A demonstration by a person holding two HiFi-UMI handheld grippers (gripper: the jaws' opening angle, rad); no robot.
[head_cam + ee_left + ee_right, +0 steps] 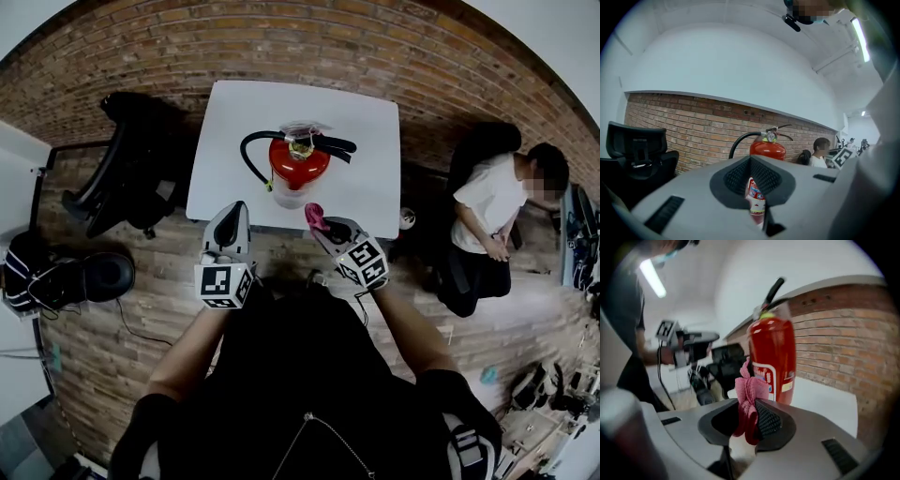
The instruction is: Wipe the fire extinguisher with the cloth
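Head view: right claw (323,229) gripping cloth (314,214), left claw (236,212) clenched empty, both nr table (234,141) edge, extinguisher (298,167) mid-table.

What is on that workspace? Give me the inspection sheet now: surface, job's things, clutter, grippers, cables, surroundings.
Surface: white table, bare around the extinguisher.
Job's things: red fire extinguisher upright on the table; pink cloth off the table, bunched in the right gripper.
Clutter: nothing seen on the table.
Grippers: left gripper has its jaws together at the tips and holds nothing; right gripper is shut on the cloth. Both are short of the extinguisher.
Cables: only the extinguisher's black hose.
Surroundings: brick wall, black chair left of the table, seated person to its right.
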